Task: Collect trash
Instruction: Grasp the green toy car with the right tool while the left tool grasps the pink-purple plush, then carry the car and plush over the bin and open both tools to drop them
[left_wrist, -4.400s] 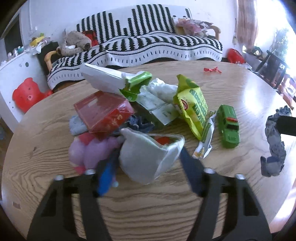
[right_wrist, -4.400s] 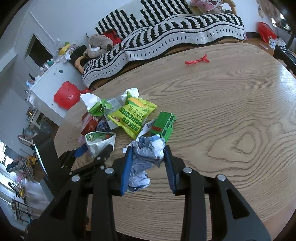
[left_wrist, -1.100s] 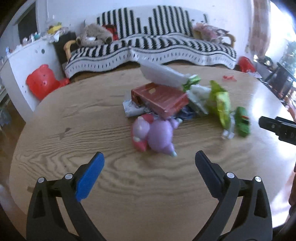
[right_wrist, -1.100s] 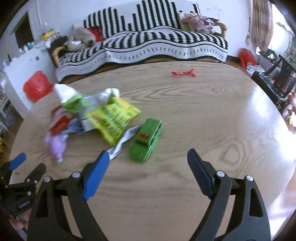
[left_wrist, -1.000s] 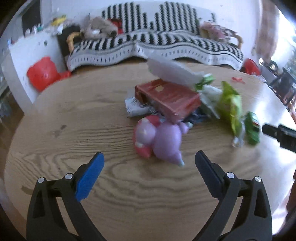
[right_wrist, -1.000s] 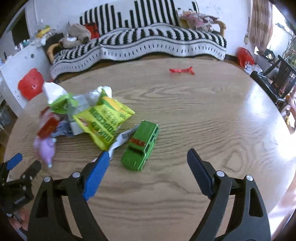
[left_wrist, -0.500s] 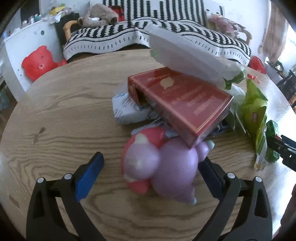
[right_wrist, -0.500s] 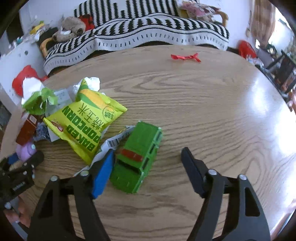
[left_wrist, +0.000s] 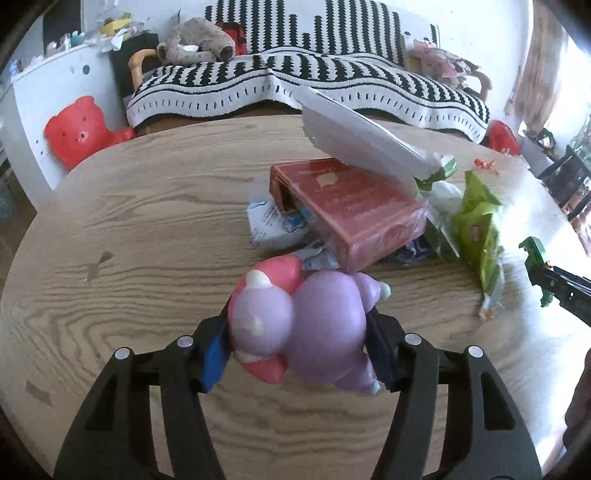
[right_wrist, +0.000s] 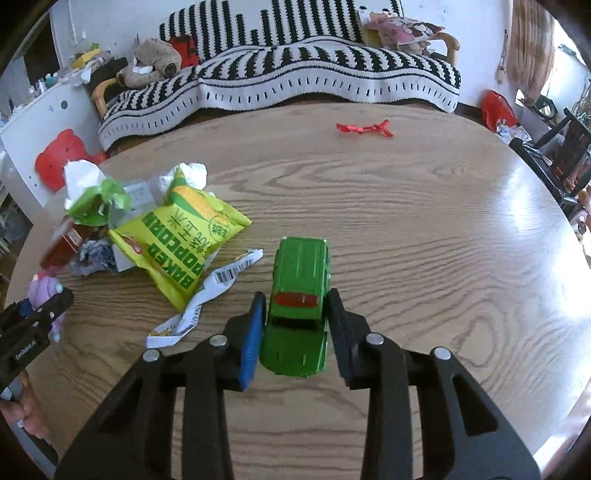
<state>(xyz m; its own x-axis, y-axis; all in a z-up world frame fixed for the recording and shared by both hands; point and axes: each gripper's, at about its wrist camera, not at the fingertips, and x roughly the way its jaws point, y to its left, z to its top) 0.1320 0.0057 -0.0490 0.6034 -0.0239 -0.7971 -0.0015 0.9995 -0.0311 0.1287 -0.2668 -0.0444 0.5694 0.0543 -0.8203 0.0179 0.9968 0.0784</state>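
"BAKED POPCORN" on yellow snack bag (right_wrist: 184, 236)

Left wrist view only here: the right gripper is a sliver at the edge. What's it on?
Observer: The right gripper has just been closing; its pads sit against both sides of the green toy car, which is on the table.
Operator: Any trash touching the car?
Observer: None that I can see. A white barcode wrapper lies just to its left in the right wrist view and appears apart from it.
Operator: Yellow-green bag, readable?
Observer: Yes, the popcorn bag reads BAKED POPCORN.
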